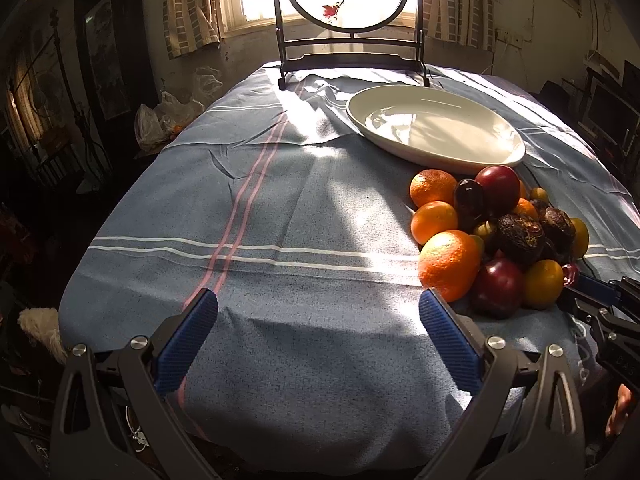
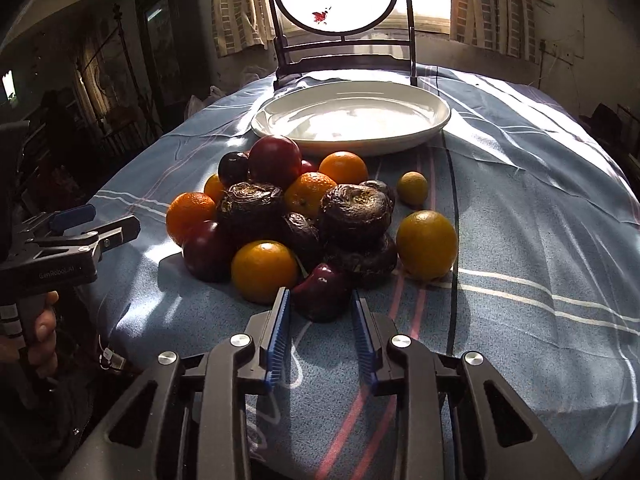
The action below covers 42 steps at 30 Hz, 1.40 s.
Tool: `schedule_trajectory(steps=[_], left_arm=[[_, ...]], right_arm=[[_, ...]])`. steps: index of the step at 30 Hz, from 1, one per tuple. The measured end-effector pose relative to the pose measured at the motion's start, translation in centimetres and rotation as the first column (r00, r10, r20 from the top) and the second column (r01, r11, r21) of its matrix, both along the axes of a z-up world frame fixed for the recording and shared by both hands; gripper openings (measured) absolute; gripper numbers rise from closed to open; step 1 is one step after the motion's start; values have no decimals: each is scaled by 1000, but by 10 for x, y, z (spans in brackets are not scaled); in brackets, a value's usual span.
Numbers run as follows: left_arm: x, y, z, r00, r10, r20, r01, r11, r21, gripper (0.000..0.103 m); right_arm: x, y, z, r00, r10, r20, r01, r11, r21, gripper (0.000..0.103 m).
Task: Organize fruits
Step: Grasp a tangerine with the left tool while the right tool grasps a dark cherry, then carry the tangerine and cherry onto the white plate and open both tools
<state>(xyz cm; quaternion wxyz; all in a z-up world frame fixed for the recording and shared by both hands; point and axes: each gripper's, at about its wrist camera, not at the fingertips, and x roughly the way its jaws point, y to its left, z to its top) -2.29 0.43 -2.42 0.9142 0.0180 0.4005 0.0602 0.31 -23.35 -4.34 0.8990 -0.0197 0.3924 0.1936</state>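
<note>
**Op:** Jaws first: my right gripper (image 2: 320, 300) is partly spread, its blue pads (image 2: 280, 320) flanking the near side of a small dark red fruit (image 2: 322, 296) at the front of the heap, not yet clamped on it. Whether the pads touch the skin, I cannot tell.

**Spotter:** And the left?

**Op:** My left gripper (image 1: 318, 306) is spread wide over bare tablecloth (image 1: 280, 200), holding nothing. The fruit pile (image 1: 496, 240) sits just off its right fingertip, with the big orange (image 1: 450, 264) nearest.

**Spotter:** Where does the fruit go?

**Op:** I judge the white plate (image 2: 436, 114), straight ahead beyond the heap from the right jaws. It holds no fruit.

**Spotter:** How will that red one handle?

**Op:** Light, smooth and glossy, so probably slippery. I'd take it across its widest part with gentle pressure, since it looks soft enough to bruise. It leans against a yellow-orange fruit (image 2: 264, 272) to the left of the jaws and wrinkled dark fruits (image 2: 356, 210) behind, so lifting it may set neighbours rolling.

**Spotter:** Anything you can't read?

**Op:** Its underside and back are hidden. The heap's core is in shadow, so I can't count what is buried. Window glare washes out the plate's centre, and the wrinkled fruits' kind is unclear.
</note>
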Motion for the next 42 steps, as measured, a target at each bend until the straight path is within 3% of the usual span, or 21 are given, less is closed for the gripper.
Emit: schedule_trajectory(steps=[8,17,19,21,22,26,34,42], left_arm=[[6,-11,-4,999,-43,-12,43,999,7,99],[27,-33,-7,991,-136,-3,136,988,-69,97],[33,-30,-10,990,-144,-10,142,984,-104,92],[36,-25,-12,982,-191,-13,185,964,-193,70],[37,-24,-12,977,-214,-11,206,952,-227,65],[32,-33,-10,958,-285,7,278,928,-246,39],[27,-29,-8,960,-278,24,275,929,-247,37],[17,-15,18,968,-221,117,243,945,-218,37]], right_arm=[[-12,-14,18,996,-2,87,-3,998,61,31],[-19,-44,25,995,-60,84,52,994,99,31],[-19,-45,23,995,-60,85,51,994,98,31],[-19,-45,23,995,-57,84,49,994,99,31],[-20,-46,23,995,-57,85,49,994,99,31],[-20,-48,24,994,-60,89,51,993,107,31],[-20,-51,26,992,-71,101,59,992,113,31],[-18,-56,34,989,-88,121,72,988,134,31]])
